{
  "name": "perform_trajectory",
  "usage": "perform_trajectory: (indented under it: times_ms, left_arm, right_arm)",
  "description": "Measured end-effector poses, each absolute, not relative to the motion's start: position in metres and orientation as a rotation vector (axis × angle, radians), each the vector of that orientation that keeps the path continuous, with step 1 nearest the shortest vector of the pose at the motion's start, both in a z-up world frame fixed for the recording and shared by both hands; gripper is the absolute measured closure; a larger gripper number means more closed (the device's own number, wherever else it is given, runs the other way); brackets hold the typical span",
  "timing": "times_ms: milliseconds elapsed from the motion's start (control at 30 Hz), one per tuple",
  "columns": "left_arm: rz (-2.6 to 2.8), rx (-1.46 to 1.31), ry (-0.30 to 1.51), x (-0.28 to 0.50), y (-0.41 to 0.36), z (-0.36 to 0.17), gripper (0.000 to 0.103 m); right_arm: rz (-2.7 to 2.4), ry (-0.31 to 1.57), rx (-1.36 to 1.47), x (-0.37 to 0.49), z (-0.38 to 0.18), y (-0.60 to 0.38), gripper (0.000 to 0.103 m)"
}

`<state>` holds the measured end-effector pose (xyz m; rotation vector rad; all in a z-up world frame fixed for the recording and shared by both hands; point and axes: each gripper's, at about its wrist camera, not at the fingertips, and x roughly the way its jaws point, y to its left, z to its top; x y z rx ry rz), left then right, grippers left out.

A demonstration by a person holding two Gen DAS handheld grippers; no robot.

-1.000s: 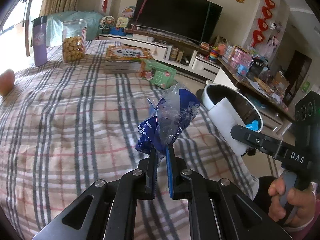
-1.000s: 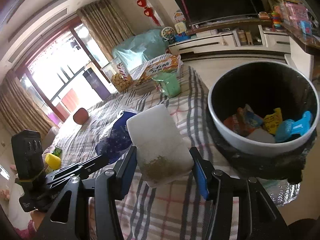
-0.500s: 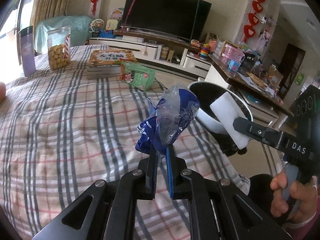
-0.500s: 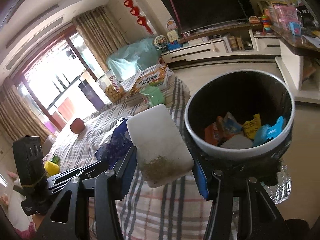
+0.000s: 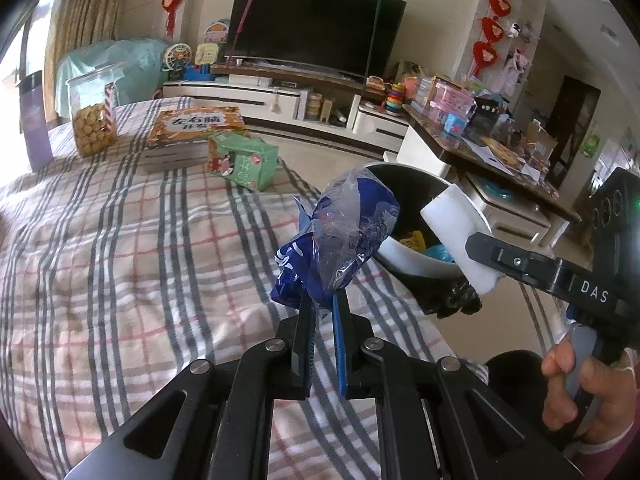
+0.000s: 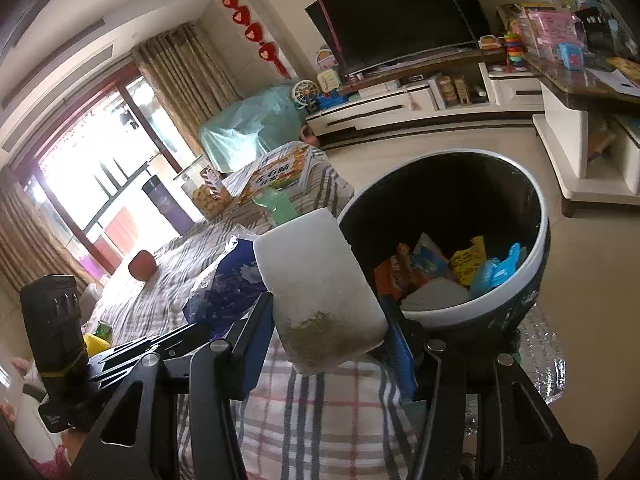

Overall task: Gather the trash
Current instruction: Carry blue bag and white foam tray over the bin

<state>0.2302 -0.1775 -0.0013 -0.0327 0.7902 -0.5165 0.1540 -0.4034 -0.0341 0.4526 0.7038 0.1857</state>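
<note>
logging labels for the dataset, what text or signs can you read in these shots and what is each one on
"DAS": white letters on the right gripper arm, left wrist view.
"左右脑": large characters on the orange book cover; the smaller line under them is too blurred to read.
Green box: printing too small to read.
Blue wrapper in the left gripper: white marks, not legible.
Trash in the bin: wrappers unreadable.

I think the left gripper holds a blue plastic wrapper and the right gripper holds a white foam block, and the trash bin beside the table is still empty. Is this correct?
Not quite. The trash bin is not empty: the right wrist view shows several colourful wrappers inside it. The rest holds: the left gripper is shut on the blue plastic wrapper, and the right gripper holds the white foam block.
</note>
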Motion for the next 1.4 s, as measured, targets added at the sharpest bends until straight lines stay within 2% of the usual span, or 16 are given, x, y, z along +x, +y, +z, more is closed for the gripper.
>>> perform_trajectory:
  times_ms: [1400]
  left_arm:
    - [-0.591, 0.06, 0.782, 0.267, -0.248, 0.005, 0.096]
  right_arm:
    - [0.064, 0.717, 0.43, 0.175, -0.032, -0.46, 0.05]
